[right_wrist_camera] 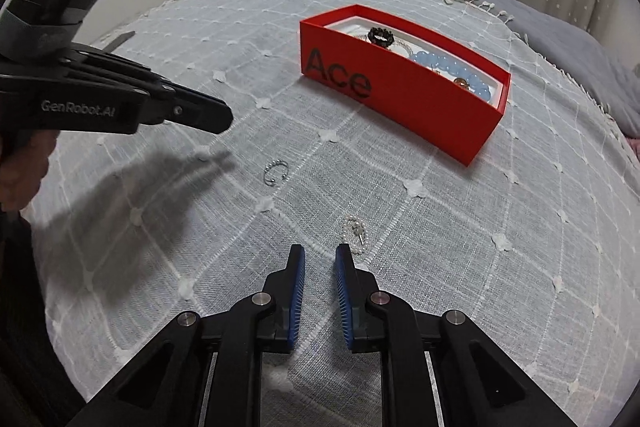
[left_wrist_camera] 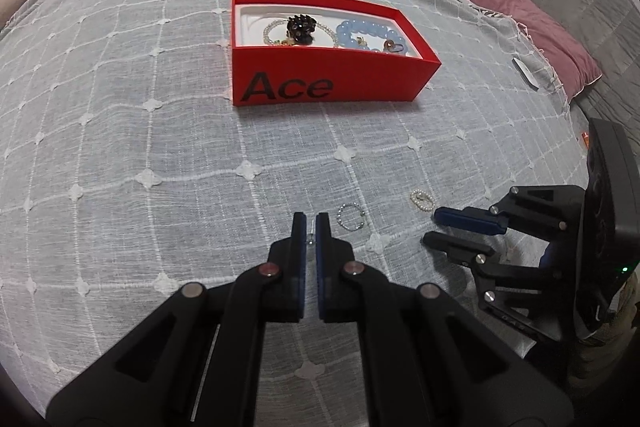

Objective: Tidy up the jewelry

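Mostly done: red box [left_wrist_camera: 332,83] on the bed already holds several bracelets. Left gripper [left_wrist_camera: 311,223] fingers nearly closed, apparently pinching a small pin. Right gripper [right_wrist_camera: 319,255] fingers apart, empty. Left on bed: bead ring [right_wrist_camera: 276,173], pearl piece [right_wrist_camera: 354,233].

**Two Readable Marks in the Frames**

"Ace" stands in large black letters on the long side wall of the red box [left_wrist_camera: 320,83], centre frame in both views. "GenRobot.AI" is printed in pale letters on the left gripper [right_wrist_camera: 224,115], left of the right-wrist frame.
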`<state>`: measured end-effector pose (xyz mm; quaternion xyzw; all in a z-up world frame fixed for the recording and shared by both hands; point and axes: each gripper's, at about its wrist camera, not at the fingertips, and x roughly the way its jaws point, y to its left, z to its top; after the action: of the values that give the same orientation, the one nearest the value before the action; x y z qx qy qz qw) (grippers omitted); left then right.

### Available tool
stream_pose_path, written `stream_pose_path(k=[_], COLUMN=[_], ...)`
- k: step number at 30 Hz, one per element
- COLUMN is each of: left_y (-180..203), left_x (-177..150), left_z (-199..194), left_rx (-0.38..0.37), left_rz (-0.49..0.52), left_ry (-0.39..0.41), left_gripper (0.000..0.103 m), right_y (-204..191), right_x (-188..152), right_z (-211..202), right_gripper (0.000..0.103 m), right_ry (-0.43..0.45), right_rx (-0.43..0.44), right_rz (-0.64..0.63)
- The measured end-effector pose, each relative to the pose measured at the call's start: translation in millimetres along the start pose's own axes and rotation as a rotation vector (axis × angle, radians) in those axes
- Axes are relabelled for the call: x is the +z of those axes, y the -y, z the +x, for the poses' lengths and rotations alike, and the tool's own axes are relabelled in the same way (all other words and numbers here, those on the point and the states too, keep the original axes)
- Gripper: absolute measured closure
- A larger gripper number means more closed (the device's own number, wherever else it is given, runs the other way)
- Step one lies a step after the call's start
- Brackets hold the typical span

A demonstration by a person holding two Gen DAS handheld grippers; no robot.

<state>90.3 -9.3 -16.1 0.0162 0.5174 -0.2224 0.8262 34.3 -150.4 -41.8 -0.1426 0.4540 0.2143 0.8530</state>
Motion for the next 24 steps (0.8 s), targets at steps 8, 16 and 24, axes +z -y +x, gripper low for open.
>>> stream_pose_path(k=[8, 16, 24], left_y=[0, 1, 0], left_x=[0, 1, 2], left_z=[-1, -4, -7], left_rx=[-0.005, -0.011, -0.013], left_rz=[0.003, 0.008, 0.007], left_ry=[0.002, 0.009, 0.012], left_gripper=[0.098, 0.098, 0.098], right_y=[-2, -1, 2], right_x=[3, 7, 14], right_z=[11, 12, 10], right_gripper=[0.087, 0.087, 0.087], right_ry=[0.0, 0.018, 0.03], right_rx=[-0.059, -0.106, -0.103], right_rz=[-0.032, -0.058, -0.062])
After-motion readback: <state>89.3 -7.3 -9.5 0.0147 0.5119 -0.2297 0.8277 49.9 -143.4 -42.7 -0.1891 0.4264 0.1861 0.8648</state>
